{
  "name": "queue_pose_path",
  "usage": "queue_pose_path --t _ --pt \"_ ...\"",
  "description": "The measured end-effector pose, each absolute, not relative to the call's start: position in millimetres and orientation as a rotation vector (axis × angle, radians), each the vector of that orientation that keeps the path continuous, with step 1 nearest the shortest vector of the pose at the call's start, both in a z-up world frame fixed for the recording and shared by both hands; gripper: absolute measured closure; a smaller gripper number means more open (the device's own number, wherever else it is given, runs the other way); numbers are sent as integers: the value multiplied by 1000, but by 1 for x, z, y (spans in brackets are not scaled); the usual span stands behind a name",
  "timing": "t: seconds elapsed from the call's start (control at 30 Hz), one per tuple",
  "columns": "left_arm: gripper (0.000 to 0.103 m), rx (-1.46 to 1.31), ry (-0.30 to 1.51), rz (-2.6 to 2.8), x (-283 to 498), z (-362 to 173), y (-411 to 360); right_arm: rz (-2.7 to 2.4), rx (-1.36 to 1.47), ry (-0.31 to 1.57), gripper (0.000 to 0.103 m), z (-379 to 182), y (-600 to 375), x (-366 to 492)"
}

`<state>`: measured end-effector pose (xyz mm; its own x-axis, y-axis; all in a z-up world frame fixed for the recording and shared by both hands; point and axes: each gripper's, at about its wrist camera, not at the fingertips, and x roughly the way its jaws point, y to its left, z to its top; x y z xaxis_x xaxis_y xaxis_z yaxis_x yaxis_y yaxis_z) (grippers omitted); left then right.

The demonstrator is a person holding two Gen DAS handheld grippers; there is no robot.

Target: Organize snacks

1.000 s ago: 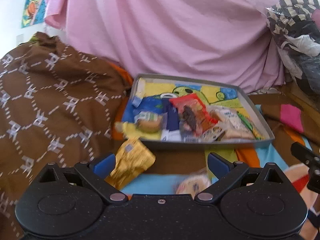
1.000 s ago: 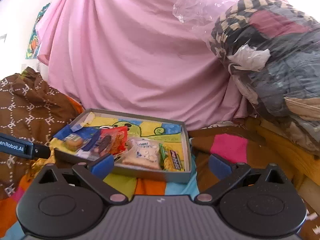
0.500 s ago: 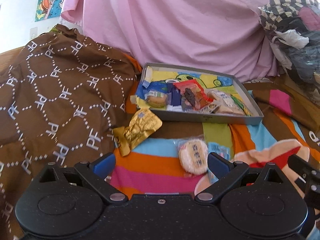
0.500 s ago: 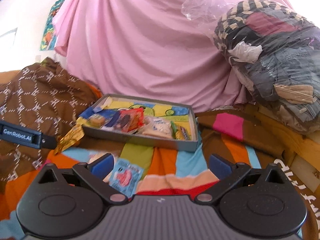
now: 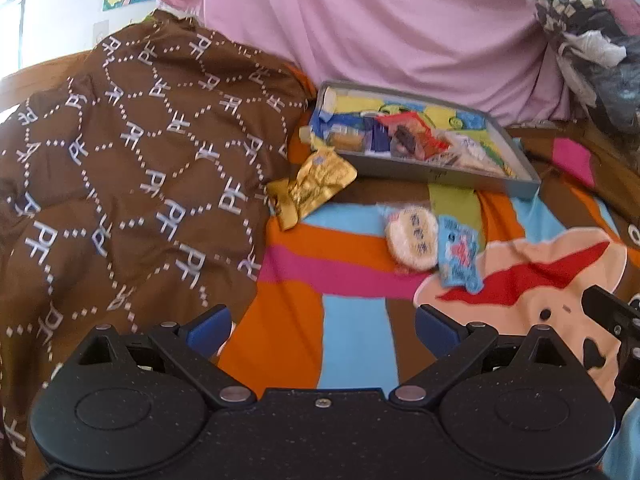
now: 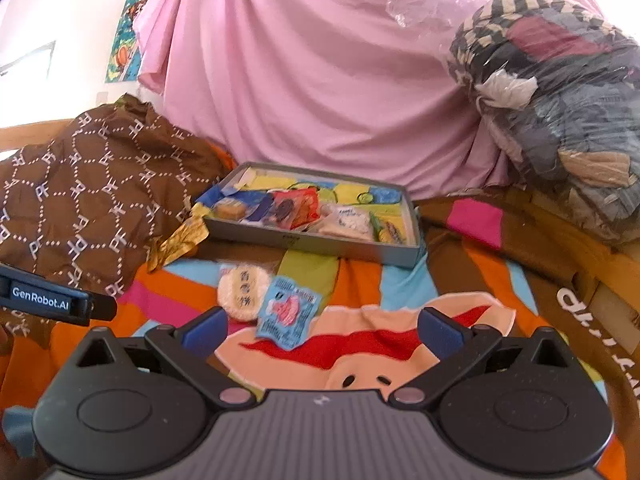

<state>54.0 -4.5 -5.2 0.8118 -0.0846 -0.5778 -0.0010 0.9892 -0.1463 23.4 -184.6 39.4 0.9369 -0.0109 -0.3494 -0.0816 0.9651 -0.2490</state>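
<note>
From the left wrist, the left tool [image 5: 322,326] hangs wide and empty over the bed; the gold packet [image 5: 314,186] leans against the grey tray [image 5: 440,169], so lift it inside. From the right wrist, the right tool [image 6: 322,326] is equally wide and empty; approach the round cracker [image 6: 243,287] and blue packet [image 6: 289,312] squarely, one at a time.

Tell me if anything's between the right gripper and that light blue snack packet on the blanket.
Nothing visible. The right gripper is open, and the light blue snack packet lies flat on the striped blanket just ahead of it. The round rice cracker touches the packet's left edge, beside it, not in front.
</note>
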Motion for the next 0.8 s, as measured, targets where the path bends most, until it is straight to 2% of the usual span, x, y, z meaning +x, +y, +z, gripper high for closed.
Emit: queue_pose_path --t 0.3,0.8 --pt "5 -101 670 -63 48 -19 -11 52 -279 447 0 19 -185 24" --pt "5 -26 735 -68 64 -21 -15 58 -259 496 0 13 -189 30"
